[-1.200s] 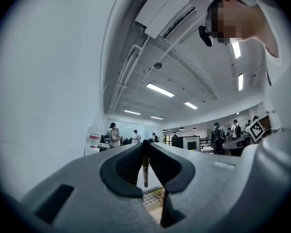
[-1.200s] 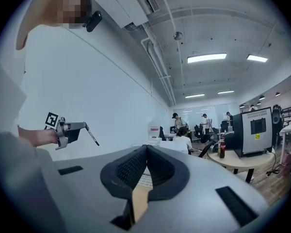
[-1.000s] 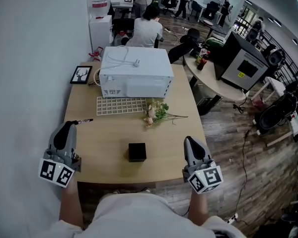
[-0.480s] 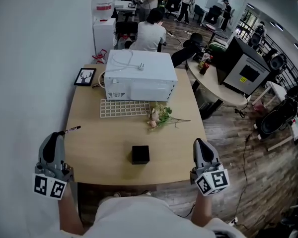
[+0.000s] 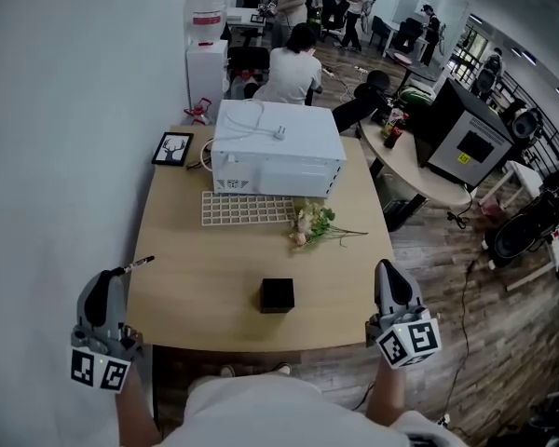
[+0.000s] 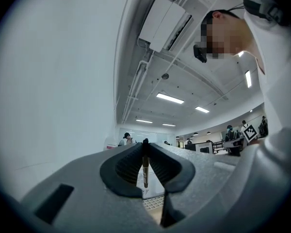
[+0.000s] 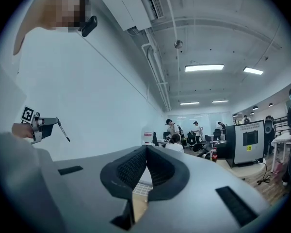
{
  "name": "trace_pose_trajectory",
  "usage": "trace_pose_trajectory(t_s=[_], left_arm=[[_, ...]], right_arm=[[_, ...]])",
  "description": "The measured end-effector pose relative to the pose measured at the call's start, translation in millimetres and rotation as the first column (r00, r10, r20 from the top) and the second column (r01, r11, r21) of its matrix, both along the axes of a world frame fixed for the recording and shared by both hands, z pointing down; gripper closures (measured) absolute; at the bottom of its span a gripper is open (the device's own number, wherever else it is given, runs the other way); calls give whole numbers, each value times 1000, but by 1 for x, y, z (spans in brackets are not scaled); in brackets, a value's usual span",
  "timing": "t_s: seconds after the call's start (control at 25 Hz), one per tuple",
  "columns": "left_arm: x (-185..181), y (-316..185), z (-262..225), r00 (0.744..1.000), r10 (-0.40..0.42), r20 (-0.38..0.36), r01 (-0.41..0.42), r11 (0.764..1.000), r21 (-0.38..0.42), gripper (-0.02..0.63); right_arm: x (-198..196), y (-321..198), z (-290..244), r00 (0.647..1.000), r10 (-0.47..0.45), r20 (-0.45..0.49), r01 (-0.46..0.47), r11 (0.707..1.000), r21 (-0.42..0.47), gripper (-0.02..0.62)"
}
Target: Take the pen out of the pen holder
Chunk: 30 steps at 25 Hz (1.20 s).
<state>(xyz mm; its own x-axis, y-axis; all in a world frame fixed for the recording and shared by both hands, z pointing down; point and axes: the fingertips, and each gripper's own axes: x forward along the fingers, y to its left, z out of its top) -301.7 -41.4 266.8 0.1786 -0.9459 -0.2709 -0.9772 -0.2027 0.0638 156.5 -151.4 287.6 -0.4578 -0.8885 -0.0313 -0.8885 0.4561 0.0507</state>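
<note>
The black cube pen holder [image 5: 277, 295] stands on the wooden table [image 5: 200, 277] near its front edge, between my two grippers. My left gripper [image 5: 112, 276] hangs beyond the table's left front corner, shut on a thin dark pen [image 5: 135, 266] whose tip sticks out up and to the right. In the left gripper view the pen [image 6: 145, 171] sits pinched between the closed pads [image 6: 131, 165]. My right gripper [image 5: 384, 268] is at the table's right front corner, shut with nothing in it [image 7: 146, 149]. The right gripper view also catches the left gripper [image 7: 41, 127] and pen [image 7: 64, 131].
A white microwave-like box [image 5: 278, 149] stands at the table's back, with a white grid tray [image 5: 247, 209] and a flower sprig [image 5: 312, 226] in front. A framed picture [image 5: 172, 149] lies far left. A white wall runs along the left; people and desks fill the background.
My left gripper has carried the pen leftward and back, from over the table's left edge to beyond its corner. The right gripper has stayed about where it was.
</note>
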Motion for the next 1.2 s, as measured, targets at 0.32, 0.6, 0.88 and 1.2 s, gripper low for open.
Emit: trace_pose_trajectory(t_s=[0.32,0.6,0.88,1.2], left_arm=[[-17,8,-2,1000,7,-9,-7,1000,-7,552],[-20,7,-3,998,65,-22,-65,998,-4,552],[-25,-1,-5,992,123,-31,-122,992,11,552],[-23,0,-8,986,162,-38,-161,987,21,552]], right_arm=[[-18,17,4,1000,25,-7,-26,999,-25,595],[-18,41,6,996,81,-24,-82,995,-50,595],[-39,52,-2,995,85,-43,-87,995,-46,595],[-47,63,-10,995,85,-48,-87,996,-32,595]])
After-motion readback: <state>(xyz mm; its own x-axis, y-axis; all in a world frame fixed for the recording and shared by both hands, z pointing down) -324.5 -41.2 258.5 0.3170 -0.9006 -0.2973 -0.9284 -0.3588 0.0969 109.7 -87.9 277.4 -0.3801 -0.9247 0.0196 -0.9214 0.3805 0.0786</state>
